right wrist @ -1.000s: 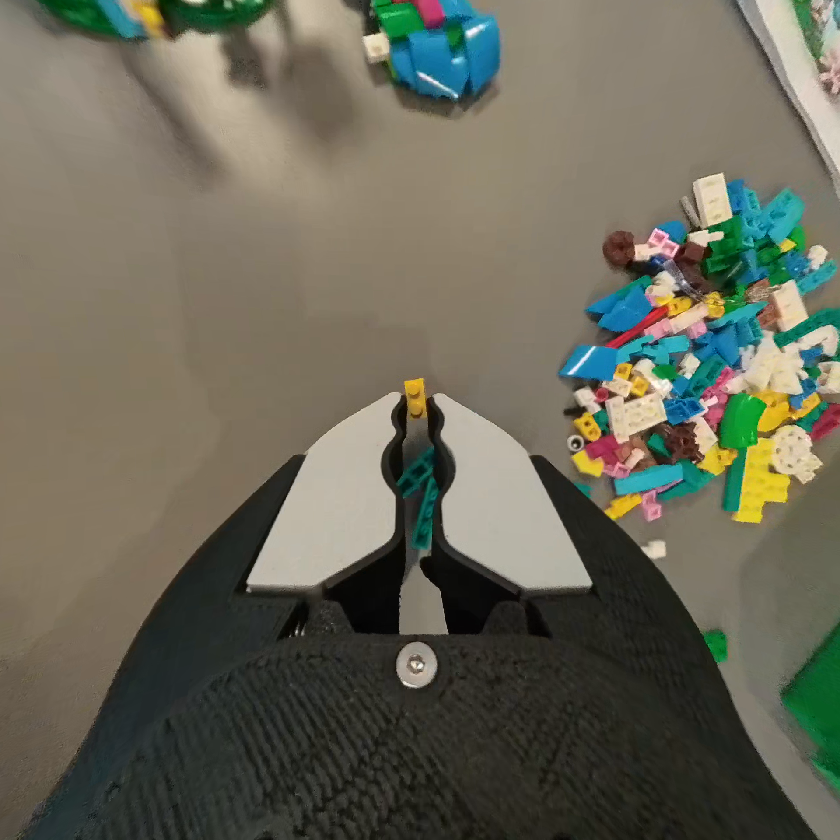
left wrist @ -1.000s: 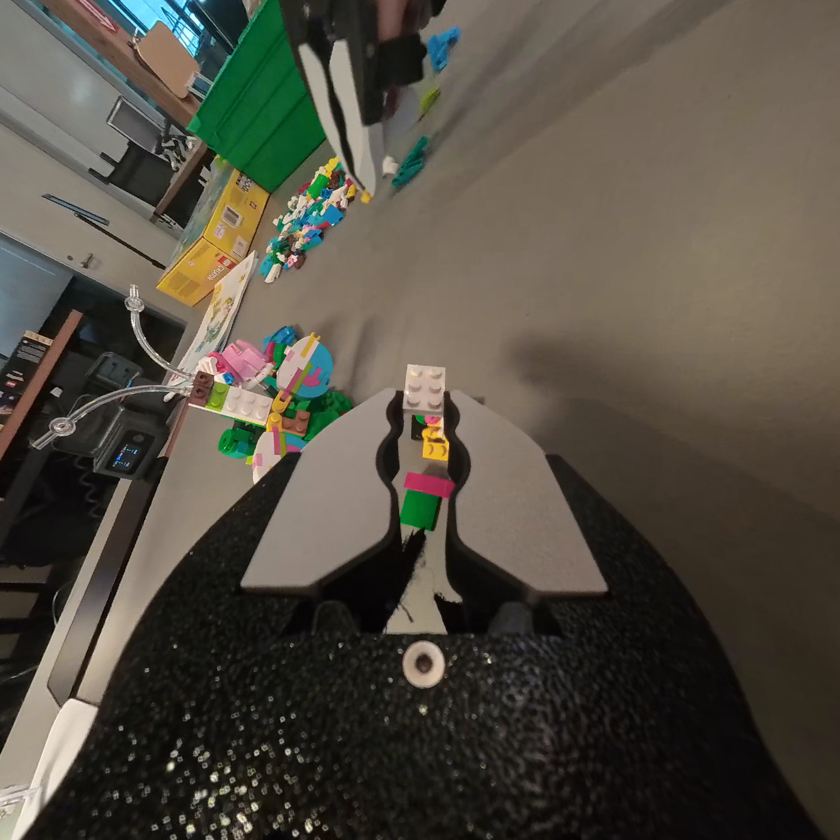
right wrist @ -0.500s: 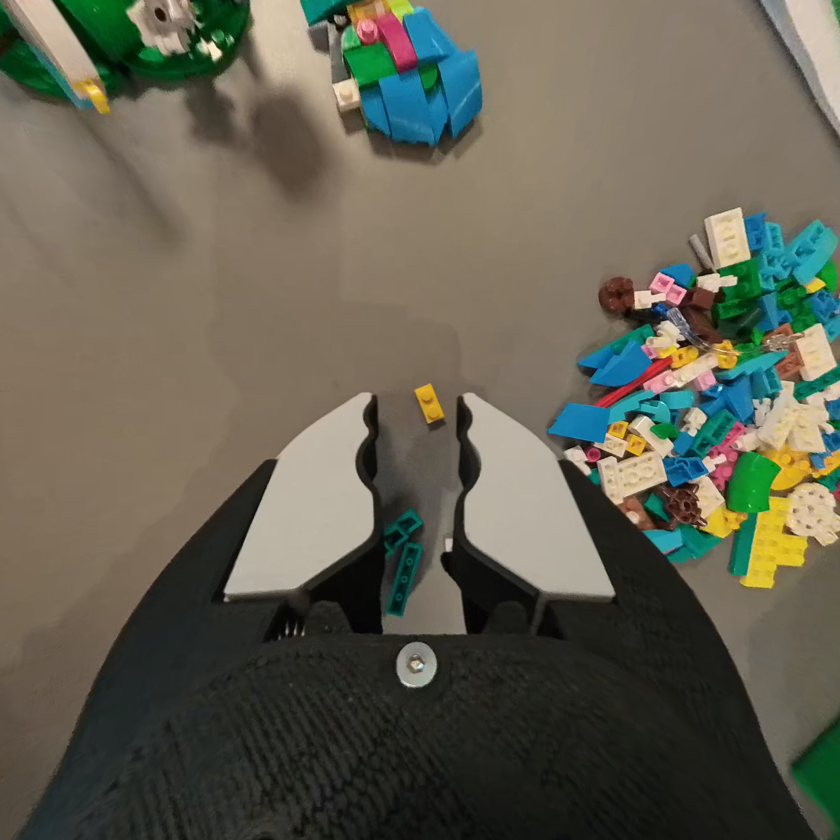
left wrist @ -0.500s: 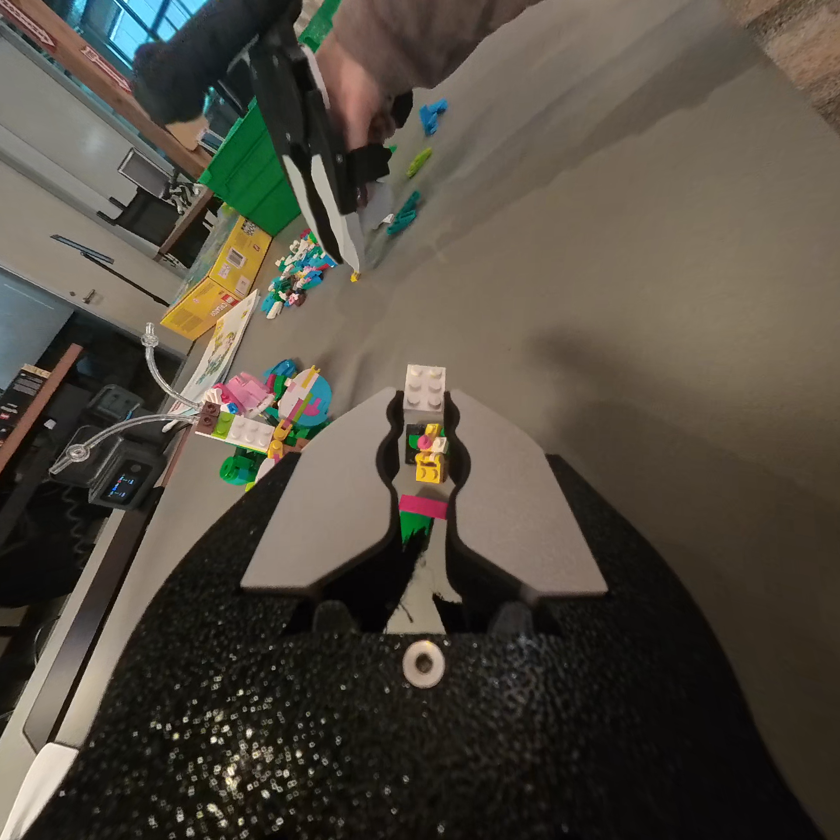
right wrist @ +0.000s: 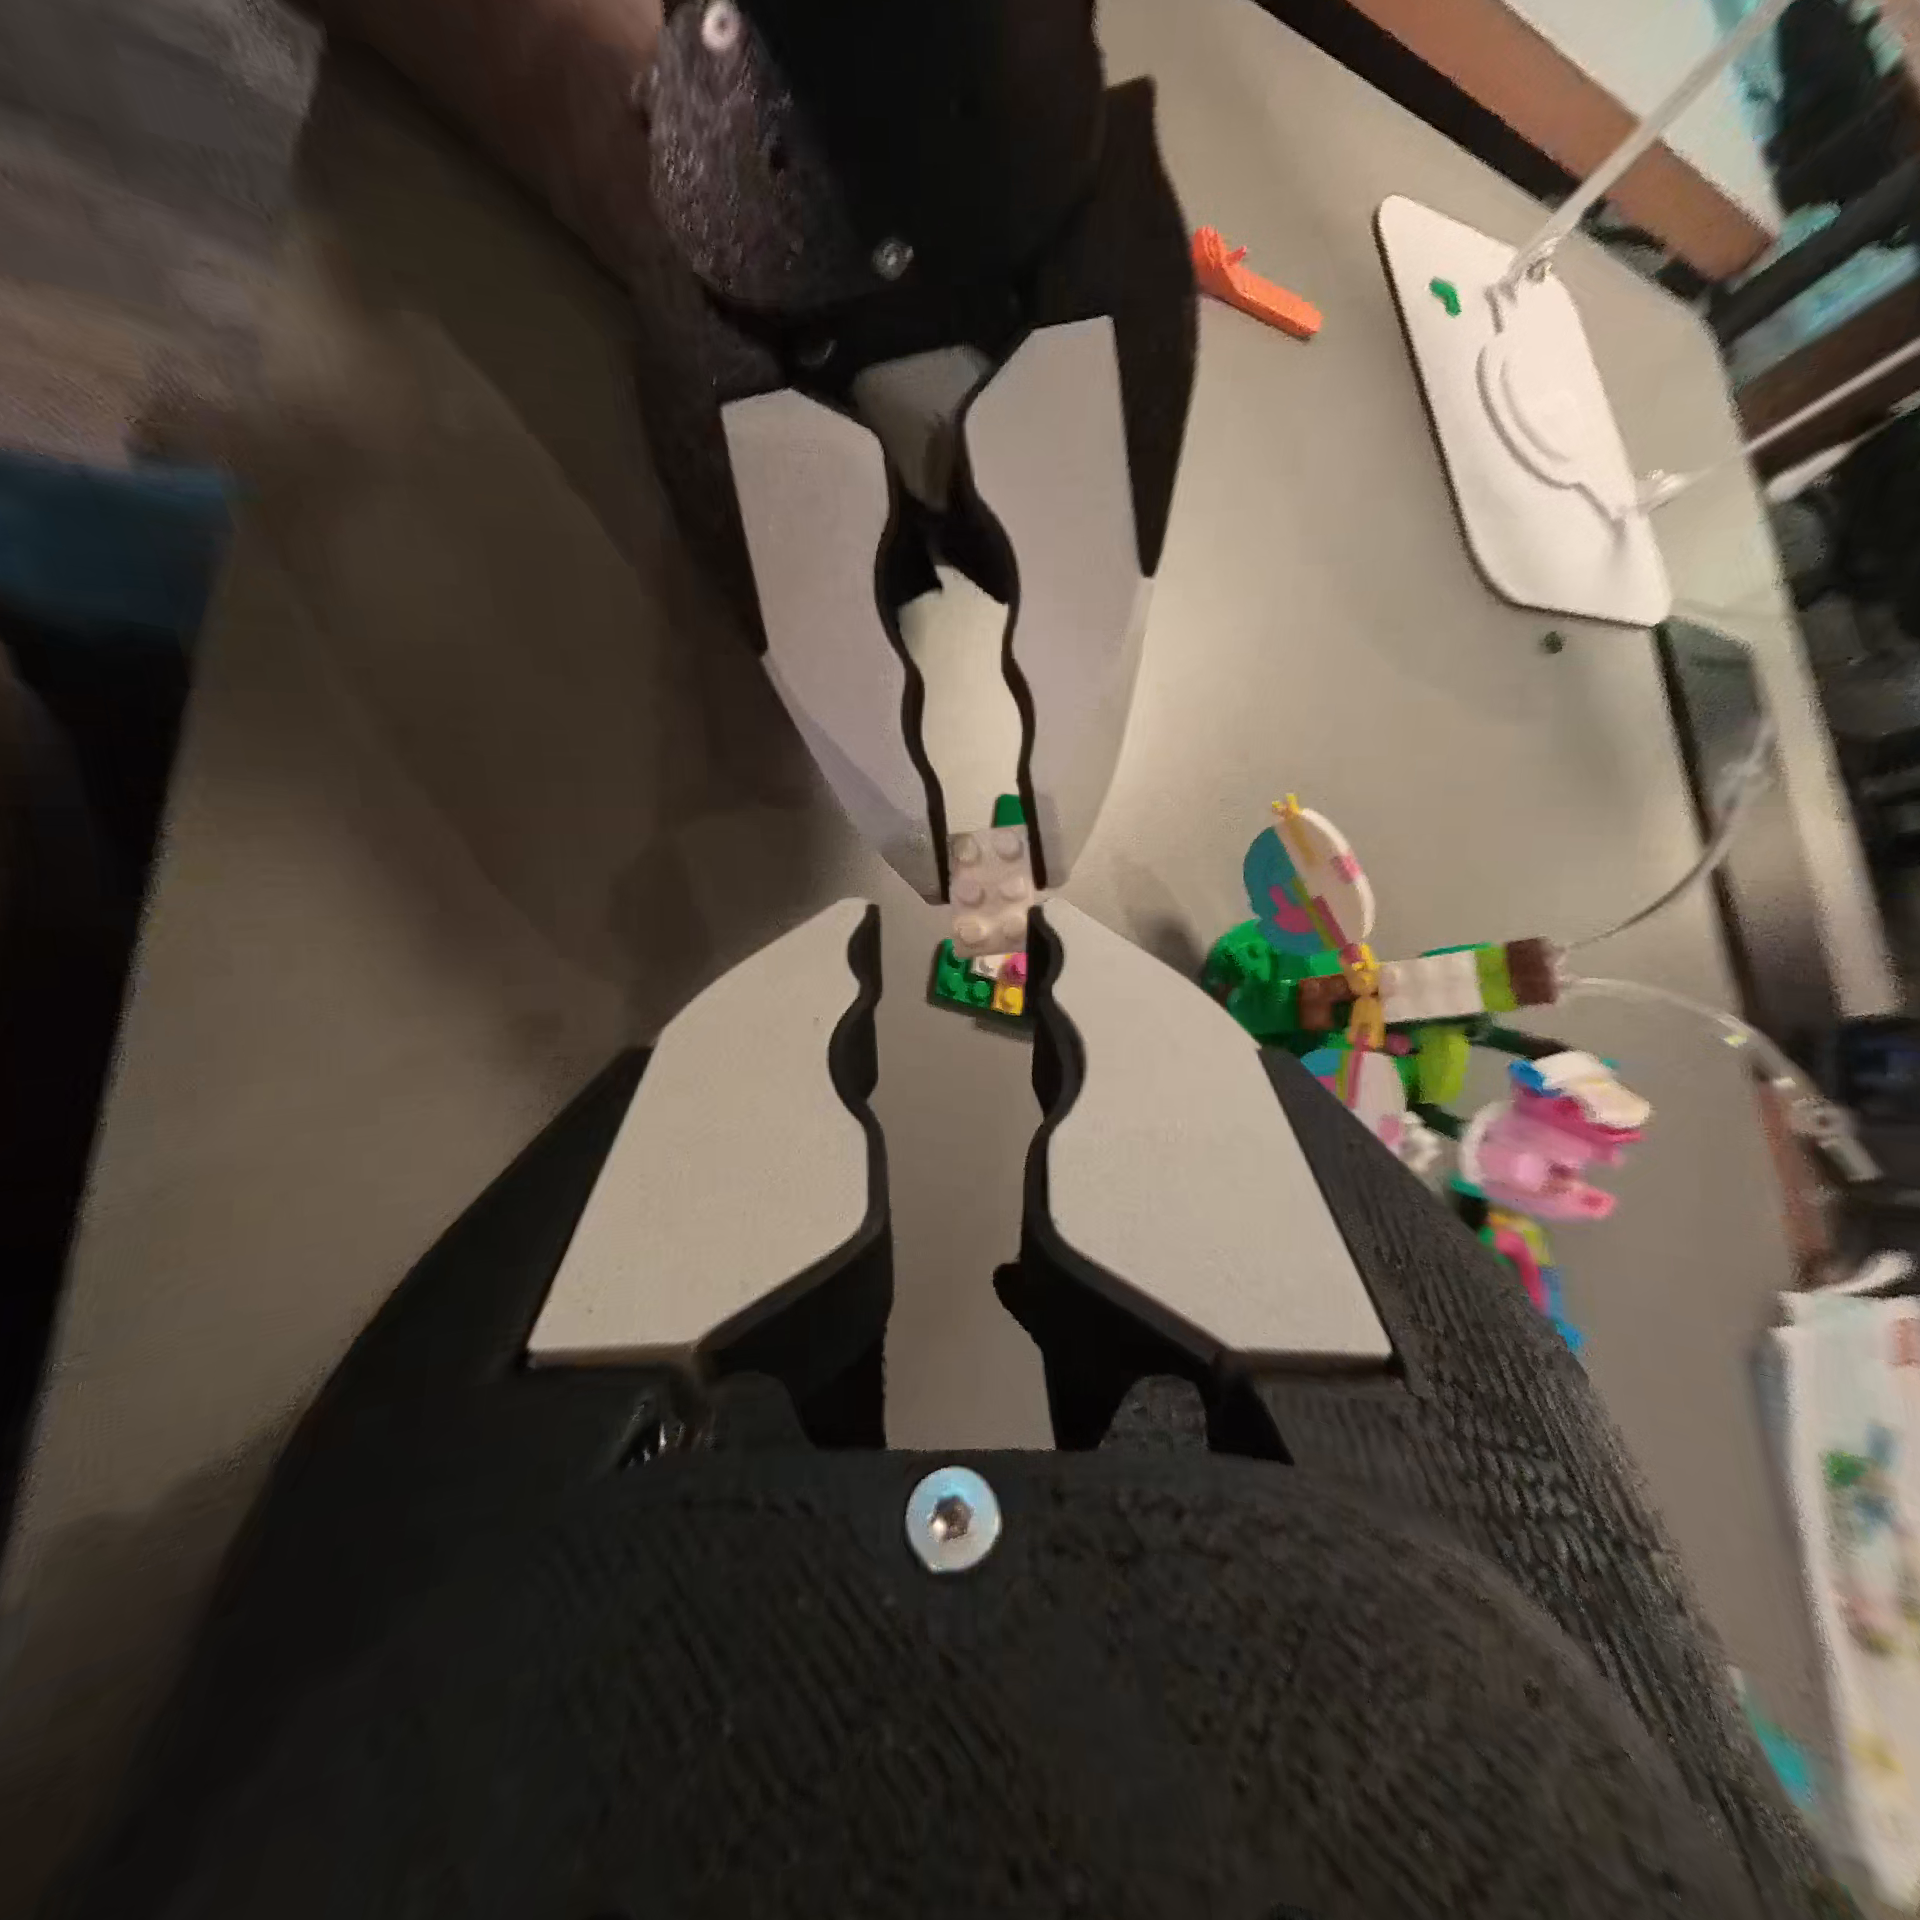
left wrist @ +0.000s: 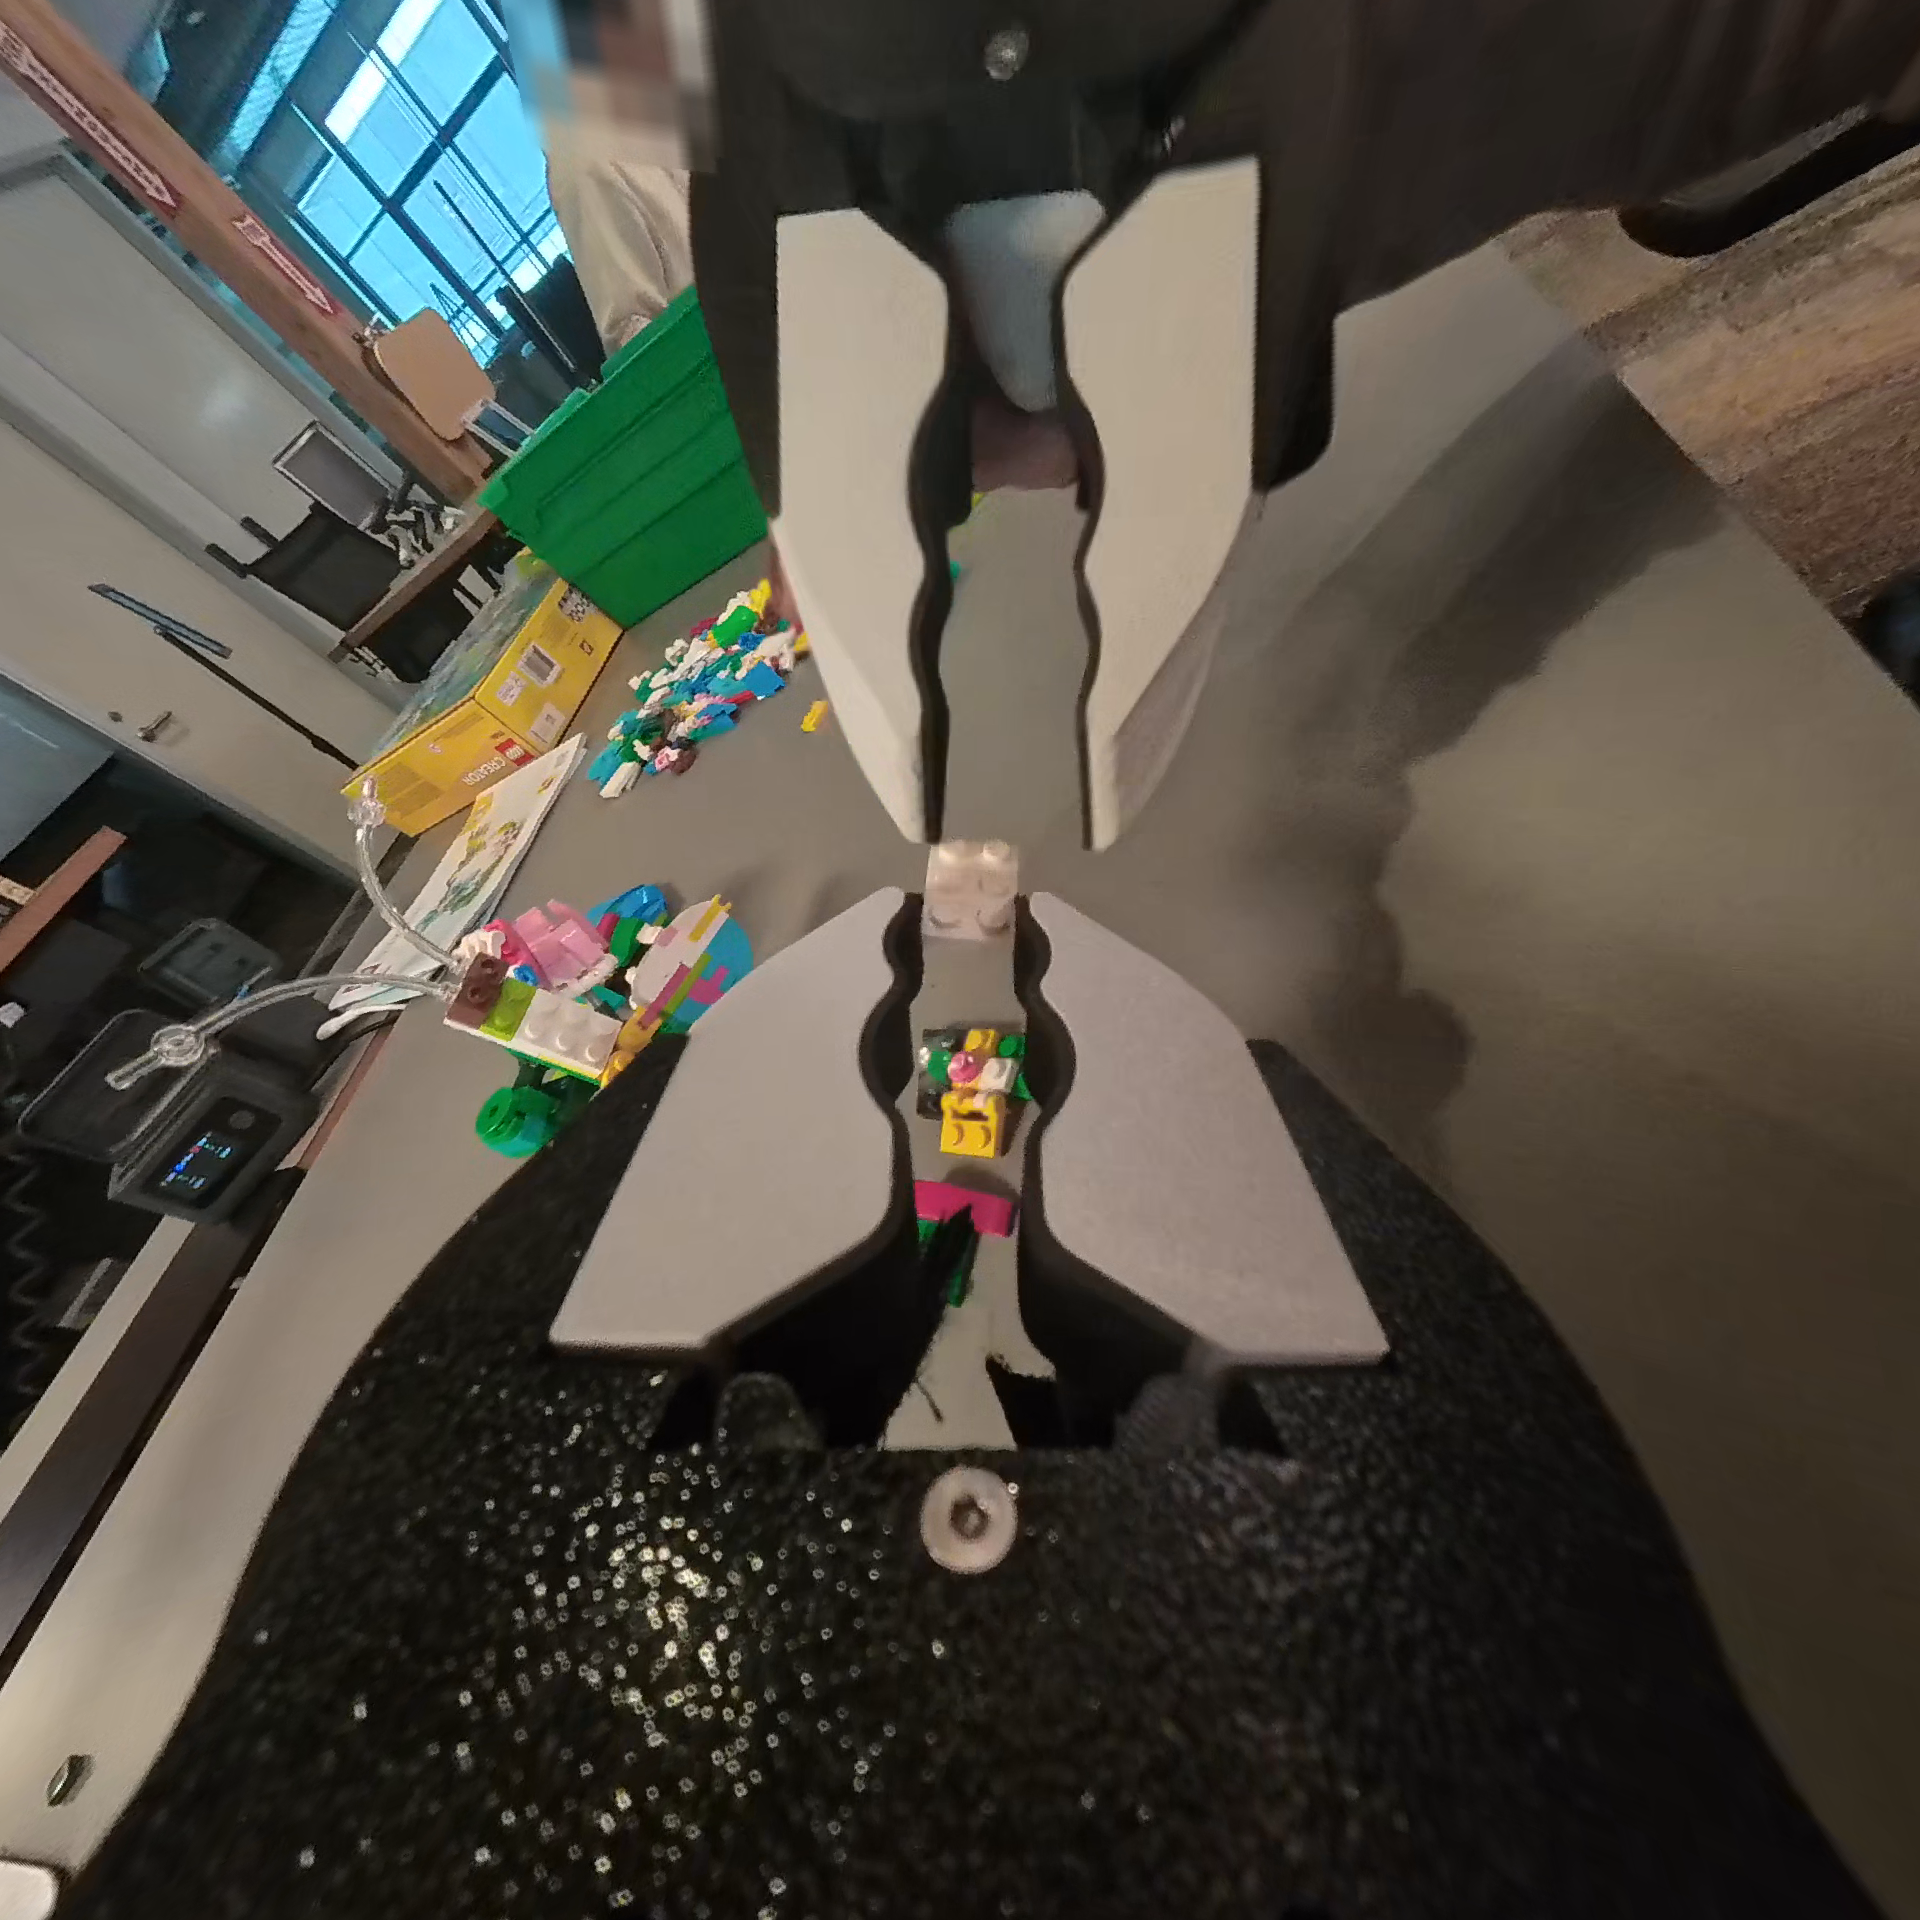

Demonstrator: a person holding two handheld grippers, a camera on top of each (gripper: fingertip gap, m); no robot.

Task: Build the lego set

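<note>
My left gripper point(left wrist: 971, 899) is shut on a light grey studded plate point(left wrist: 971, 891) and holds it above the table. Below it, between the fingers, a small green, yellow and pink build point(left wrist: 974, 1086) lies on the grey table. My right gripper point(left wrist: 1005, 840) comes in from above, open and empty, tip to tip with the left one, its fingertips just at the plate's far end. In the right wrist view my right gripper point(right wrist: 954, 912) is open, with the plate point(right wrist: 985, 883) at its tips, held by the left gripper point(right wrist: 992, 883). The small build point(right wrist: 977, 982) lies under it.
A pile of loose bricks point(left wrist: 707, 686), a yellow box point(left wrist: 488, 707), a green bin point(left wrist: 634, 488) and a booklet point(left wrist: 488, 831) lie at the left. Finished colourful models point(right wrist: 1351, 987) stand nearby. An orange separator point(right wrist: 1257, 291) and a white pad point(right wrist: 1507, 416) lie farther off.
My right gripper let go of a small yellow piece on the table, opened, and swung over to face the left gripper. The left gripper kept hold of the grey plate.
</note>
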